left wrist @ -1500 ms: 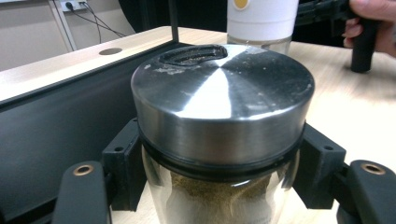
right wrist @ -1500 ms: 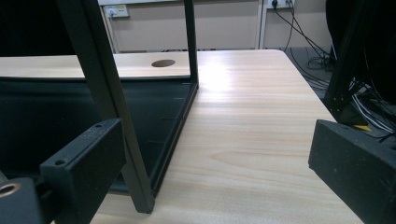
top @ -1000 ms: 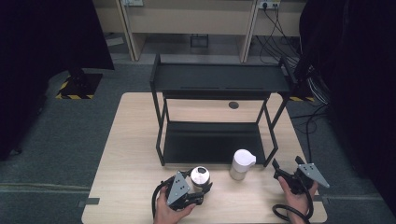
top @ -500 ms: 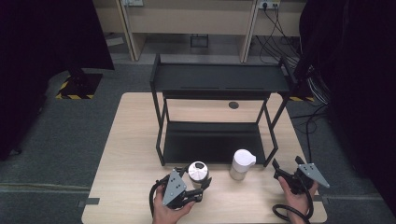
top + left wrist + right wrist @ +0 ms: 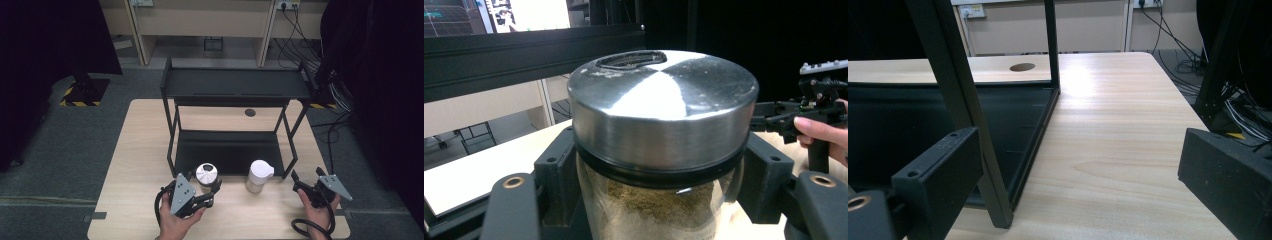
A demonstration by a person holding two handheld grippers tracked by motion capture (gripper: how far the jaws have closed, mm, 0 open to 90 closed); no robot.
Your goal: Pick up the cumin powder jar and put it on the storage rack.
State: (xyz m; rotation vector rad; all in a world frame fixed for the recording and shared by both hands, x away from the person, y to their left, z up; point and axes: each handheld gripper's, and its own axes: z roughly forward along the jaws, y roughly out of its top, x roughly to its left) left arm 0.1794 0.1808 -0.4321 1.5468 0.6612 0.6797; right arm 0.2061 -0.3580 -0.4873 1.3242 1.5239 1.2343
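A glass jar with a brushed-metal lid (image 5: 206,175), part-filled with a brownish powder, sits clenched between the black fingers of the left gripper (image 5: 210,189) at the near edge of the pale wooden counter (image 5: 145,150), just in front of the black two-tier metal rack (image 5: 235,85). Compared with a second ago, the jar has been raised and has drifted slightly left, away from the white lidded jug (image 5: 259,176), which stands where it did, to the jar's right at the foot of the rack. In the left gripper view the lid (image 5: 663,105) sits just above the fingers (image 5: 559,175) pressed against the glass on both sides. At the near right, the right gripper (image 5: 300,182) has not shifted; its fingers (image 5: 940,175) stand released and wide apart, with nothing between them, beside the rack's near right leg.
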